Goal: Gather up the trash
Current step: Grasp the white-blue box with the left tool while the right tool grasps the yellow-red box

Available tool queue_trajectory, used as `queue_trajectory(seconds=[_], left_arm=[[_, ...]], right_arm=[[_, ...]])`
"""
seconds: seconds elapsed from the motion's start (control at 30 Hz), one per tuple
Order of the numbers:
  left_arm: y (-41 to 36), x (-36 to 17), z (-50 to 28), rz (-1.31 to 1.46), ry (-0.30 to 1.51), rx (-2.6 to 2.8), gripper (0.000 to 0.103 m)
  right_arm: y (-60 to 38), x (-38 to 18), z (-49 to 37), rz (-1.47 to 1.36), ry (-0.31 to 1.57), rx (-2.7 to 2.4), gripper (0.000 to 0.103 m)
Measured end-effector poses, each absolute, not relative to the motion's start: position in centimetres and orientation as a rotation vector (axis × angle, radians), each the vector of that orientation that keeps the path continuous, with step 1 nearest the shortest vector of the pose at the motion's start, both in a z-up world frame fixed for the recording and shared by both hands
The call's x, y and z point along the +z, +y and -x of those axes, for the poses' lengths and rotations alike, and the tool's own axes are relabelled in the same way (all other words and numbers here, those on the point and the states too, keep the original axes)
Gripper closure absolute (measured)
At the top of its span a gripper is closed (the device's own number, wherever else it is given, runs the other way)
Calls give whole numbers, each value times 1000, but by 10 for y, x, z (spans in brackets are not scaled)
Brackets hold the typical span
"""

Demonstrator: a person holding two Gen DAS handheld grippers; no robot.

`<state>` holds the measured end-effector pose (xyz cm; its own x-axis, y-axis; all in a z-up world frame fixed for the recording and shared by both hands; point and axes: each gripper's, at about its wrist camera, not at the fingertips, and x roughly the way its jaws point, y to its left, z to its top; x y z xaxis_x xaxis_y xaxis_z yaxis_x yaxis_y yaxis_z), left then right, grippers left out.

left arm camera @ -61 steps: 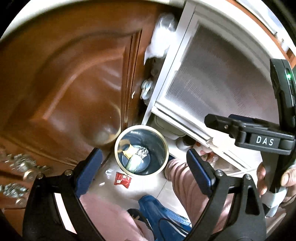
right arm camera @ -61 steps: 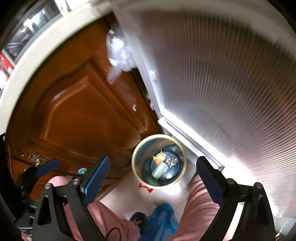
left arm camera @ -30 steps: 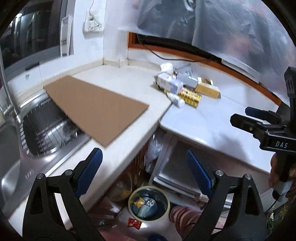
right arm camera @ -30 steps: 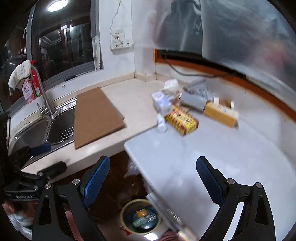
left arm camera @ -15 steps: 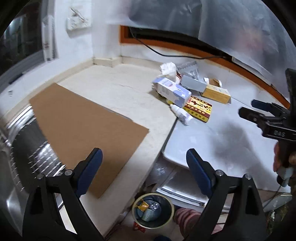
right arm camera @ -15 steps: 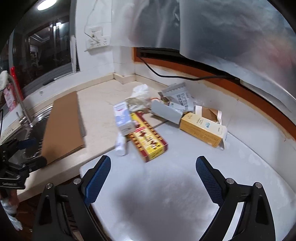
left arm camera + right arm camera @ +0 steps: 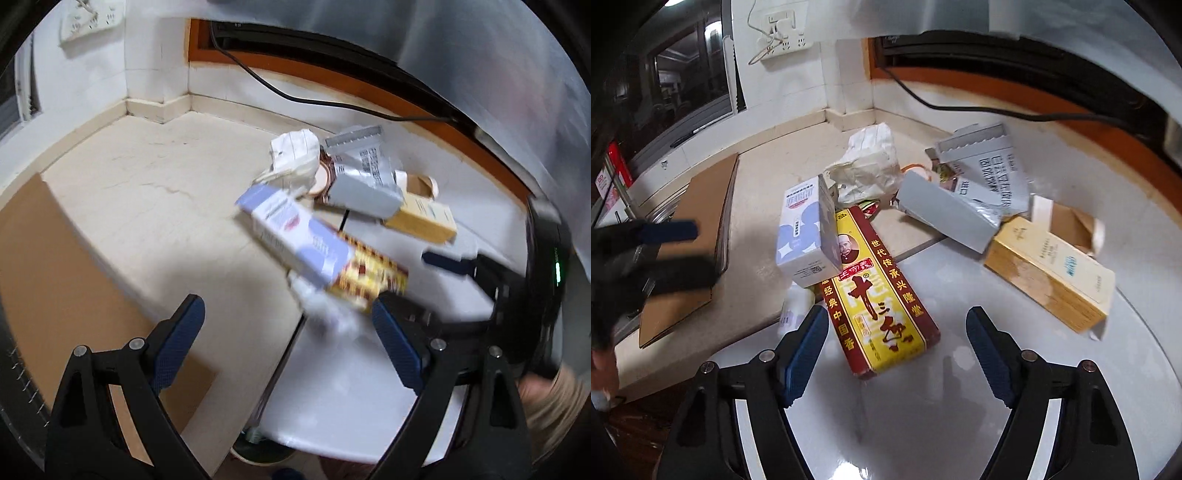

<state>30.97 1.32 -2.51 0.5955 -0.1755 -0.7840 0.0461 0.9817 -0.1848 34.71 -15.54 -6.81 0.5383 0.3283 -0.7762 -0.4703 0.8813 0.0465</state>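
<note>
Closing right tongs point(image 7: 895, 354) frame the yellow-red box point(image 7: 877, 291), seemingly untouched.

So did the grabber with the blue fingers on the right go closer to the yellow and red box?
Yes. The right gripper has come forward and down over the white counter; the yellow and red box now lies between its closing fingers, untouched.

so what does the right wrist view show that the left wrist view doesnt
Only the right wrist view: the window, a red bottle, and the left tool at its left edge. Only the left wrist view: the bin rim below the counter, and the right tool, its jaws closing with nothing between them. Both: the yellow box, white carton, cardboard, socket.
</note>
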Motion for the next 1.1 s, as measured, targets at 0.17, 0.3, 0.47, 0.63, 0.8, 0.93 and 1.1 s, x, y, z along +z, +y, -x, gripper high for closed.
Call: queue_trajectory(seconds=[0.17,0.3,0.47,0.63,0.8,0.93,1.1], left_arm=[[9,-40,-365,224,995,-69,13],[9,-59,-391,290,1038,-40,12],[14,-71,-398,340,1067,-28,18],[15,-78,-395,352,1077,-36,18],[18,-84,-385,370,1089,-67,54],[23,-87,-373,381,1069,-90,70],[33,-73,-348,382,1011,-109,70]], right_arm=[[-152,-77,-355,171,894,517,24],[-146,-81,-354,186,899,555,24],[-135,-91,-357,248,898,557,23],[-127,-98,-360,263,889,566,33],[-130,-99,-359,256,890,566,35],[-136,-95,-349,254,876,543,36],[-148,-76,-329,235,833,501,37]])
